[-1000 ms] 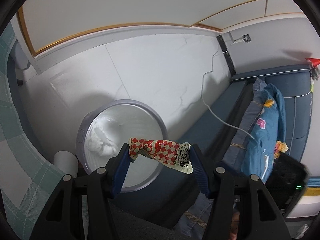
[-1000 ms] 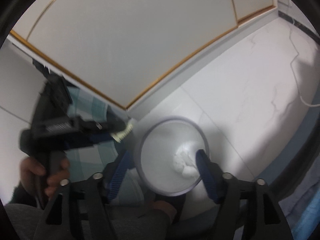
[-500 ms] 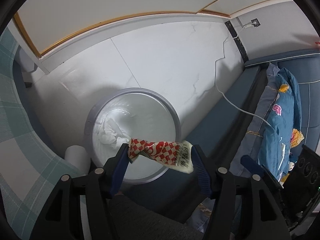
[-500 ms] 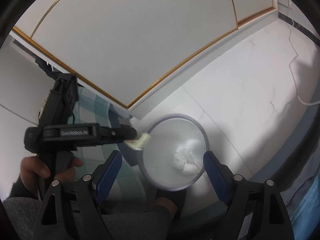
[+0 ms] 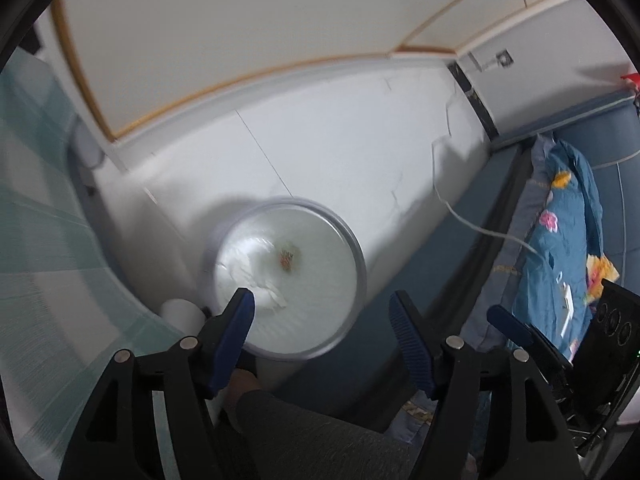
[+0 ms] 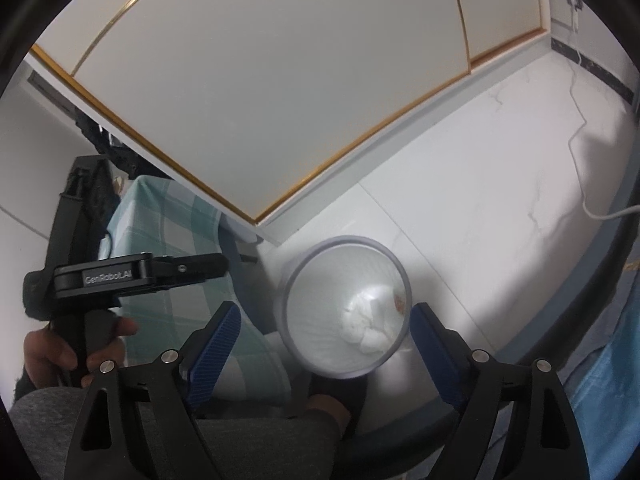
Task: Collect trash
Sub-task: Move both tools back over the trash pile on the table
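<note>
The left claw (image 5: 322, 316) hangs over the trash bin (image 5: 352, 248), pointing steeply down. Its jaws stand wide and have just been opening; nothing is between them. The red-and-white wrapper (image 5: 287, 258) lies inside the bin, small and blurred, down against the white liner next to a heap of crumpled white tissue (image 5: 260, 280). In the right wrist view the same wrapper (image 6: 399, 301) shows only as a reddish speck at the right edge of the tissue (image 6: 368, 320), low in the bin (image 6: 285, 300).

The right claw (image 6: 324, 330) is also above the bin, its jaws wide with nothing between them, and these too have just been opening. To its left, the left claw (image 6: 212, 266) appears side-on, gripped at the handle by the person's hand (image 6: 52, 354).

The bin stands on the white tiled floor (image 5: 340, 160), near the edge of a bed with a green checked cover (image 5: 44, 248). A white roll (image 5: 180, 312) sits on the floor touching or just beside the bin's lower left. A white cable (image 5: 480, 228) runs across the floor toward a blue floral quilt (image 5: 568, 240) at the right. A grey sleeve (image 5: 304, 436) shows between the left claw's fingers at the bottom.
</note>
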Motion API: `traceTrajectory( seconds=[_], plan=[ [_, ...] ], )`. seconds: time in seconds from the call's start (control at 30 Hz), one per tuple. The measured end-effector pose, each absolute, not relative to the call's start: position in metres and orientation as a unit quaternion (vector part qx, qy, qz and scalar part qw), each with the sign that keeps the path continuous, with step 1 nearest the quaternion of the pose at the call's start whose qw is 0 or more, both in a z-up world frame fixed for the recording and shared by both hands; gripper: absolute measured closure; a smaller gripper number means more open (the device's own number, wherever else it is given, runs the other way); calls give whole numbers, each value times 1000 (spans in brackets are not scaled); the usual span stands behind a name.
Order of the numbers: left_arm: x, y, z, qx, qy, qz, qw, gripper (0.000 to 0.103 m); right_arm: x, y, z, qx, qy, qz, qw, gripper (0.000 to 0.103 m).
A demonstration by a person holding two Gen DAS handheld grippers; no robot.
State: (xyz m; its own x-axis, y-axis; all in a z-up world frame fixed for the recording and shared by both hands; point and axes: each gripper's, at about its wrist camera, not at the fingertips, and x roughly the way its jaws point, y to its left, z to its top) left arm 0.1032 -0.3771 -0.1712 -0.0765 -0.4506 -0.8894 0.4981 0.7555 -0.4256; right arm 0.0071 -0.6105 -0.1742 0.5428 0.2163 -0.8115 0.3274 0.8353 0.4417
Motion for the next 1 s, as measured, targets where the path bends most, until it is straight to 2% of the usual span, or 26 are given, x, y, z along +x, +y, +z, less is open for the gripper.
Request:
traceTrajectory(
  seconds=[0.33, 0.47, 0.7, 1.0],
  plan=[
    [94, -331, -97, 28, 542, -307, 782, 37, 5, -588, -117, 253, 428, -30, 867, 14],
    [89, -301, -70, 3, 512, -287, 809, 37, 2, -575, -88, 247, 393, -24, 885, 12],
    [84, -246, -34, -36, 451, -252, 856, 37, 0, -541, -37, 229, 326, 11, 917, 9],
    [73, -175, -1, -52, 378, -198, 903, 37, 10, -482, 1, 204, 282, 76, 934, 4]
  ],
)
